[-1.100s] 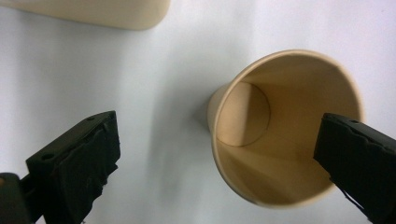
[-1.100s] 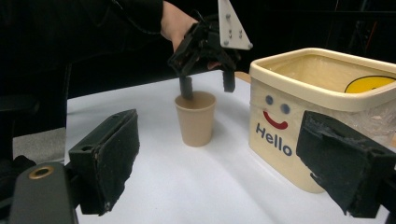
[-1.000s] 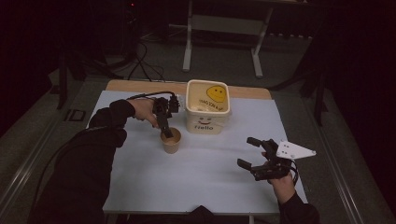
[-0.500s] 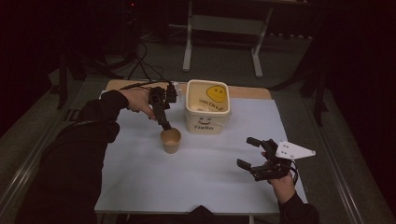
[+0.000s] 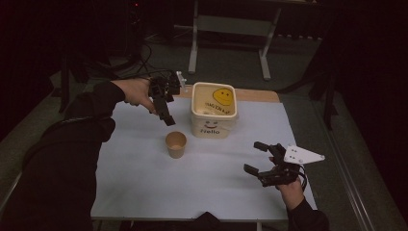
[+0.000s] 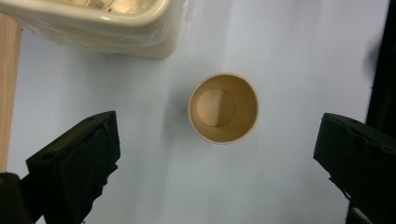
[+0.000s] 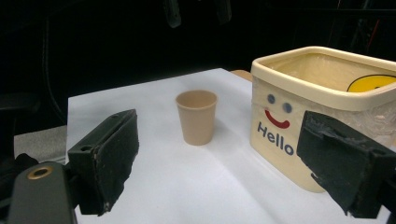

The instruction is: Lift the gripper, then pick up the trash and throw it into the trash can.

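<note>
Dim room w/ a white-topped counter point(image 5: 144, 178). A tan paper cup point(image 5: 176, 144) stands upright and empty near the middle of the counter, just in front and left of a cream plastic tub point(image 5: 214, 110) printed "Hello" w/ a smiley face.

High view: the left gripper point(image 5: 166, 115) is held in the air above and behind the cup, jaws pointing down toward it, not touching it. The right gripper point(image 5: 257, 158) sits low over the counter's right front, well apart from cup and tub, jaws spread, nothing between them; a grey three-cornered plate is on top of it. A dark sleeve point(image 5: 72, 144) fills the left side.

Left gripper view: looks straight down into the cup point(image 6: 223, 107), showing its round rim and bare bottom, which the other views can't show. The jaws stand wide apart at either side, clear of the cup. A corner of the tub point(image 6: 116, 28) is at top.

Right gripper view: side-on from counter level. Cup point(image 7: 196, 116) seen in profile, standing apart from the tub point(image 7: 299, 116); the tub's face, eyes, red smile and "Hello" read clearly here. The jaws frame the scene, spread wide, empty.
</note>
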Demonstrator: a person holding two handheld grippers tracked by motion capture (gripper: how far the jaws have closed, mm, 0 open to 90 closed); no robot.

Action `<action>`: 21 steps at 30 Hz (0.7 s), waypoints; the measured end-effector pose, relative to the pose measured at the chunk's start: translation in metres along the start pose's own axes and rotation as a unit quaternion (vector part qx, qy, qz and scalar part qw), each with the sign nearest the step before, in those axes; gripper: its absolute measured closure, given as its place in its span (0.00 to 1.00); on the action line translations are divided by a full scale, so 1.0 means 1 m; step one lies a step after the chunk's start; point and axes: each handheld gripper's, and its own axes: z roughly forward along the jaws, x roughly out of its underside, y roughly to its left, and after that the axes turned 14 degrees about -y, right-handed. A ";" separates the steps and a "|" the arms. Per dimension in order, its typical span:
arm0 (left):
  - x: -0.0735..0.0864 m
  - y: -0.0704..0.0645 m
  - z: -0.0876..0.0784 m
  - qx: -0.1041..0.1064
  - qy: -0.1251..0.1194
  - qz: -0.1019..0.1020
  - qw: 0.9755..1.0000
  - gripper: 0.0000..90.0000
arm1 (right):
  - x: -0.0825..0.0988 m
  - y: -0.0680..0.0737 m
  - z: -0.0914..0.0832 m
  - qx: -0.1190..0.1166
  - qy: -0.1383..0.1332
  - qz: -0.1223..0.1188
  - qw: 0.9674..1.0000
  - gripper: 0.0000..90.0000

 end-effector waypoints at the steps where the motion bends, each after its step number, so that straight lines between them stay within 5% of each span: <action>1: -0.001 -0.001 -0.001 -0.001 0.000 0.002 1.000 0.02 | 0.000 0.000 0.000 0.000 0.000 0.000 1.000 0.14; 10: -0.006 -0.005 -0.005 0.001 -0.002 0.007 1.000 0.02 | 0.000 0.000 0.000 0.000 0.001 0.001 1.000 0.14; 21: -0.005 -0.010 0.012 0.010 0.011 0.015 1.000 0.02 | 0.000 0.000 0.000 -0.003 0.001 -0.001 1.000 0.14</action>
